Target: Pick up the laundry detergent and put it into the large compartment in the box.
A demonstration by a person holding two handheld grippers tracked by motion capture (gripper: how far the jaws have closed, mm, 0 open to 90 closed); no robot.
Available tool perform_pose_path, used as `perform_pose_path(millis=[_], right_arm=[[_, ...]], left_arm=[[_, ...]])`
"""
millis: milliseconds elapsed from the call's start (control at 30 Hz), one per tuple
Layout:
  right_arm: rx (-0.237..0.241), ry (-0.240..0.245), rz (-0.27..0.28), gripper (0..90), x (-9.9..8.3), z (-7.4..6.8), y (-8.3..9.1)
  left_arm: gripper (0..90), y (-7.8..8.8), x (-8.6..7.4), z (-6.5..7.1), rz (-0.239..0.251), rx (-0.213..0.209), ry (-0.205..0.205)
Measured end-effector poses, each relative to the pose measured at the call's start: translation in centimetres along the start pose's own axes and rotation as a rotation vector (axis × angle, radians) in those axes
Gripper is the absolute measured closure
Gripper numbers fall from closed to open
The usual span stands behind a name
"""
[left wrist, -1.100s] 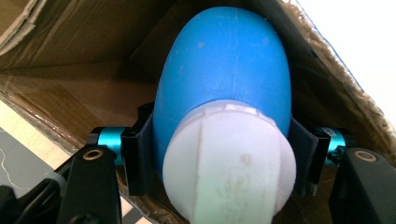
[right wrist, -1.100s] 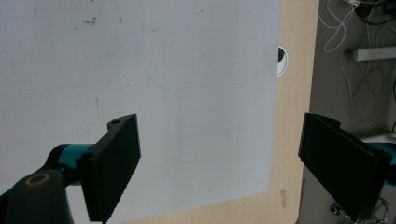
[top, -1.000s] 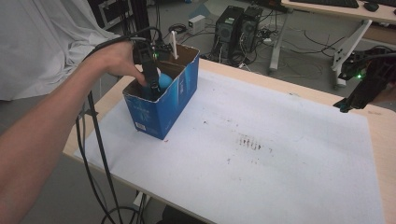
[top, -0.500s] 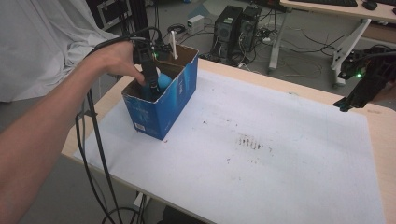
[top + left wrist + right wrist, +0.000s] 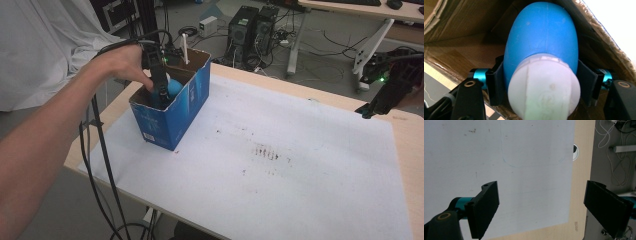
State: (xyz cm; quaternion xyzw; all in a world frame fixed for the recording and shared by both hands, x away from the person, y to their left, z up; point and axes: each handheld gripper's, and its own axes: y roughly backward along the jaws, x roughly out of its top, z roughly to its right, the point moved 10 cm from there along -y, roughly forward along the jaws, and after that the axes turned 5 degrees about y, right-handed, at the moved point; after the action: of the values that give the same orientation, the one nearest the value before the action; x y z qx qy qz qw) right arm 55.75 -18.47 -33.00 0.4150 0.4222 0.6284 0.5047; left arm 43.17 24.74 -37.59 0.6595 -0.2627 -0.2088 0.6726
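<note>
— Upper left of the high view?
— Left gripper point(image 5: 159, 92) reaches down into the box point(image 5: 172, 120).
— Its own view?
— Jaws, just widening, flank the bulb point(image 5: 542, 47); contact unclear.
— Right gripper point(image 5: 541, 212)?
— Wide, over the mat point(image 5: 499, 157).

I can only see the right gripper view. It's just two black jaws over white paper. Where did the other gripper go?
Observer: The left gripper is reaching down into a blue cardboard box near the table's far left corner.
Operator: Is it holding something?
Observer: Yes, a blue rubber bulb with a white cap sits between its jaws. The pads are against its sides, and the jaws have just been opening.
Operator: Is anything else in the box?
Observer: A white stick stands up at the box's far end.
</note>
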Motion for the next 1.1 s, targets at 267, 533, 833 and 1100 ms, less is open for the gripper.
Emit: perform_pose_path(millis=[267,533,833,1100], right_arm=[[-0.005,0.0,0.002,12.1,-0.1,0.0,0.2],[-0.004,-0.003,-0.001,12.1,-0.2,-0.1,0.4],[-0.002,0.001,0.001,12.1,-0.1,-0.1,0.3],[-0.002,0.007,0.005,12.1,0.0,-0.1,0.3]], left_arm=[[31.4,0.4,0.3,-0.2,0.004,0.017,-0.01],[29.2,1.0,0.3,-0.2,0.009,0.023,-0.009],[27.3,2.6,0.6,-0.1,0.033,0.044,-0.027],[27.3,4.3,1.1,0.2,0.047,0.065,-0.051]])
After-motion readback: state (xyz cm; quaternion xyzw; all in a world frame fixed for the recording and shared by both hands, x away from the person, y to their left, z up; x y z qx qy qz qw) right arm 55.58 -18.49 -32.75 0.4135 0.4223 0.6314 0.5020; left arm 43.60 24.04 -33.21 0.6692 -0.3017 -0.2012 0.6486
